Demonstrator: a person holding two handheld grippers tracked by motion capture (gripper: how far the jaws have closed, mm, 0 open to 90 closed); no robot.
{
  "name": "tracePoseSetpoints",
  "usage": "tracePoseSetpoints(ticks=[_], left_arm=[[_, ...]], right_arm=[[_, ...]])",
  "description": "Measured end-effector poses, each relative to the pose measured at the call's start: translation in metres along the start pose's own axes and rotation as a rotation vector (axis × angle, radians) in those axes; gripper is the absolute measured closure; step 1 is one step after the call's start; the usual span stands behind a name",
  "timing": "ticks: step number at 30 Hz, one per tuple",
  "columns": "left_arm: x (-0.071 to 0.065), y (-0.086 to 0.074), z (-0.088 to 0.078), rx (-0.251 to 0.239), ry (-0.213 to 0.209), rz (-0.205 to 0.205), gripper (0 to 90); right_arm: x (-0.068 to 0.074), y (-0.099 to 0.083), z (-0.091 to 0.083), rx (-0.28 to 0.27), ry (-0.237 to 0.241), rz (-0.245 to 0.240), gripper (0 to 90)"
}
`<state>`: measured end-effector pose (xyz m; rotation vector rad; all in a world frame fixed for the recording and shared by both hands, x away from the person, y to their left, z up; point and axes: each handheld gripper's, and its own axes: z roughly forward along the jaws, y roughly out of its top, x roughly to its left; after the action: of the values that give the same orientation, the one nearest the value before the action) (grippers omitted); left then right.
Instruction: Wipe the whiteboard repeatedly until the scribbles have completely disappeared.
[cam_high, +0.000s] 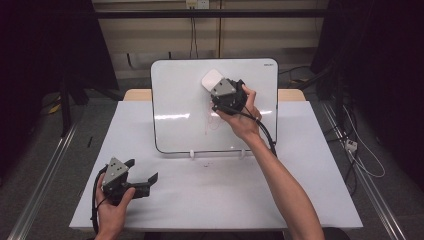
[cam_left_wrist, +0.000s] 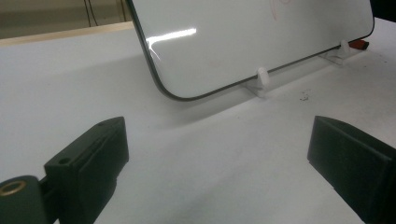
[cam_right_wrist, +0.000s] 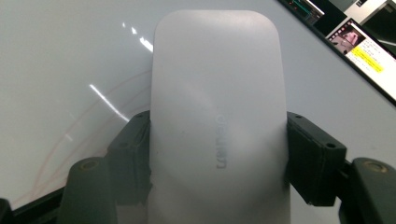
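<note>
A whiteboard (cam_high: 180, 100) leans upright on small white clips at the back of the white table (cam_high: 215, 200). Faint red marker strokes (cam_high: 212, 121) remain near its middle. My right gripper (cam_high: 216, 86) is up against the board's upper middle, shut on a white eraser (cam_high: 212, 78); in the right gripper view the eraser (cam_right_wrist: 217, 116) sits between both jaws, flat against the board (cam_right_wrist: 70, 56). My left gripper (cam_high: 142, 172) rests low at the table's front left, open with nothing between its jaws, and its view shows the board's lower corner (cam_left_wrist: 224, 42).
A red marker tip (cam_left_wrist: 358, 45) lies behind the board's far clip (cam_left_wrist: 343, 48). A white clip (cam_left_wrist: 262, 78) holds the board's near edge. Dark curtains and cables flank the table; a wall stands behind.
</note>
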<state>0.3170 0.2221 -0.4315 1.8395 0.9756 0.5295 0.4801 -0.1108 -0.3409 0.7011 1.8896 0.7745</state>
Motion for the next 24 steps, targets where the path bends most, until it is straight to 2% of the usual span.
tracePoseSetpoints(ticks=[7, 12, 16, 18, 22, 24], left_arm=[[0.000, -0.001, 0.000, 0.001, 0.001, -0.003, 5.2], [0.000, -0.001, 0.000, 0.006, 0.000, 0.002, 5.2], [0.001, -0.001, 0.001, 0.012, -0.002, -0.001, 5.2], [0.000, -0.001, 0.000, 0.000, -0.005, -0.010, 5.2], [-0.001, -0.001, -0.002, -0.001, -0.009, 0.007, 5.2], [0.000, -0.001, -0.002, -0.003, -0.006, -0.005, 5.2]], right_arm=[[0.022, -0.006, -0.005, -0.003, 0.023, -0.060, 31.7], [0.019, -0.005, -0.004, 0.006, 0.028, -0.081, 31.7], [0.008, -0.002, -0.001, 0.011, 0.014, -0.044, 31.7], [-0.002, 0.000, 0.000, 0.014, -0.001, -0.021, 31.7], [-0.022, 0.005, 0.002, 0.031, -0.030, 0.031, 31.7], [-0.030, 0.006, 0.003, 0.032, -0.037, 0.054, 31.7]])
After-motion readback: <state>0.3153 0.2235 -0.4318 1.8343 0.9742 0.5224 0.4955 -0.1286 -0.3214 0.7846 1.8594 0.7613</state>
